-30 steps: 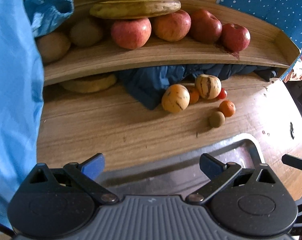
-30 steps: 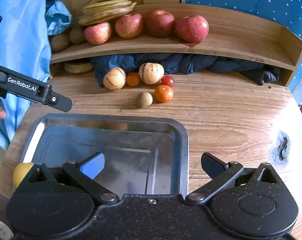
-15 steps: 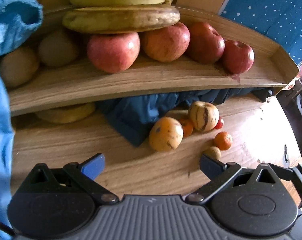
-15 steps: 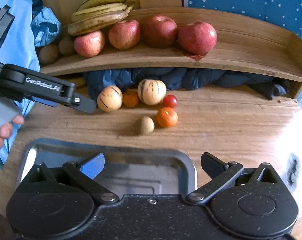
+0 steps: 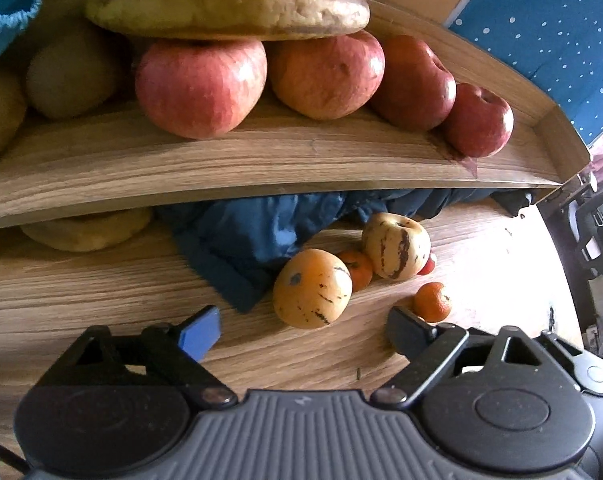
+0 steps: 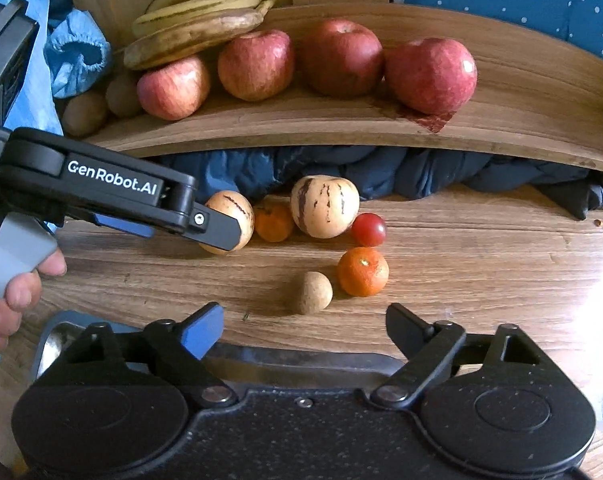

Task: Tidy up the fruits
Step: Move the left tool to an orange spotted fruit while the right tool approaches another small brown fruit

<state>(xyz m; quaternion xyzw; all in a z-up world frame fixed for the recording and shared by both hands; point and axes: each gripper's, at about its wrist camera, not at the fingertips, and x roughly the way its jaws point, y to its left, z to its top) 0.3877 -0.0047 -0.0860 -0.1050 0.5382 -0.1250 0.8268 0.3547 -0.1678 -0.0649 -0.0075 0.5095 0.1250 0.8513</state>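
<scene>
On wooden shelf (image 6: 341,128), four apples (image 6: 341,62), bananas (image 6: 193,20), steel tray (image 6: 301,360) below

My left camera looked steeply down from close under the wooden shelf (image 5: 261,160), apples (image 5: 201,84) looming large. My right camera sat farther back and rightward, facing the same shelf (image 6: 341,124). Both took in the striped melons (image 5: 311,288) (image 6: 324,206), oranges and table (image 6: 481,264).
</scene>
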